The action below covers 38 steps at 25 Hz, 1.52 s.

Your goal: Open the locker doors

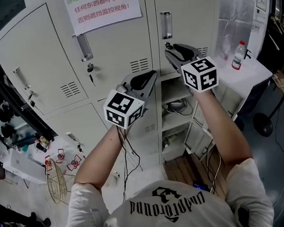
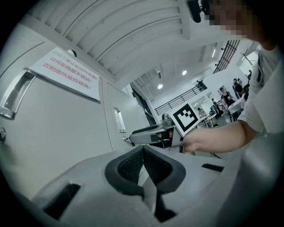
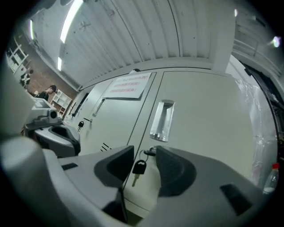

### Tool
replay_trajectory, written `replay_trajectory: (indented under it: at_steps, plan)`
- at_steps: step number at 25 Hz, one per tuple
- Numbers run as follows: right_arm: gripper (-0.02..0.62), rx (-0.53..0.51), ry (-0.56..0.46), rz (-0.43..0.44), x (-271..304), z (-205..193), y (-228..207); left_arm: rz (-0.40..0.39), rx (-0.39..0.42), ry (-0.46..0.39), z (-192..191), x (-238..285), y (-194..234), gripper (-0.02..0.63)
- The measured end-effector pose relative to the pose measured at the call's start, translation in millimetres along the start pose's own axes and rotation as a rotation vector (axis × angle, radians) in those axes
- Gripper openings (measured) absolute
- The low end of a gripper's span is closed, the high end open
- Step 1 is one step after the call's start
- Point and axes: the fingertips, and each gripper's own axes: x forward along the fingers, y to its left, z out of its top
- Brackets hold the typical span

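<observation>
Left gripper (image 2: 143, 162) has its jaws pressed together with nothing between them. Right gripper (image 3: 144, 158) stands half open around the key (image 3: 138, 168) hanging from the closed locker door (image 3: 199, 124), not pinching it.

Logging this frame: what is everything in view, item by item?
Upper locker doors: three, pale grey, shut, straight ahead.
Handles: three, silver, one per upper door.
Notice: one, white with red print, middle door.
Keys: at least two, dark-headed, hanging on the doors.
Open compartment: one, below the right door, cables inside.
Bottle: one, clear, red cap, right of the lockers.
Left gripper: grey, jaws together, empty.
Right gripper: grey, jaws apart, aimed at the right door's key.
</observation>
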Motion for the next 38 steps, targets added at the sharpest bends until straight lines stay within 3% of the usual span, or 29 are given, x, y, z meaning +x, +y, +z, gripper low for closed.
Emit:
replay_trajectory:
  at_steps: [18, 32, 38]
  plan:
    - [0.103, -0.050, 0.059, -0.041, 13, -3, -9, 0.000, 0.001, 0.008, 1, 0, 6, 0.009]
    - [0.098, -0.019, 0.022, 0.045, -57, 11, -4, -0.055, -0.016, 0.007, -6, 27, -13, 0.008]
    - [0.101, -0.034, 0.027, 0.040, -104, 11, -14, -0.099, -0.023, -0.001, -6, 49, -34, 0.008]
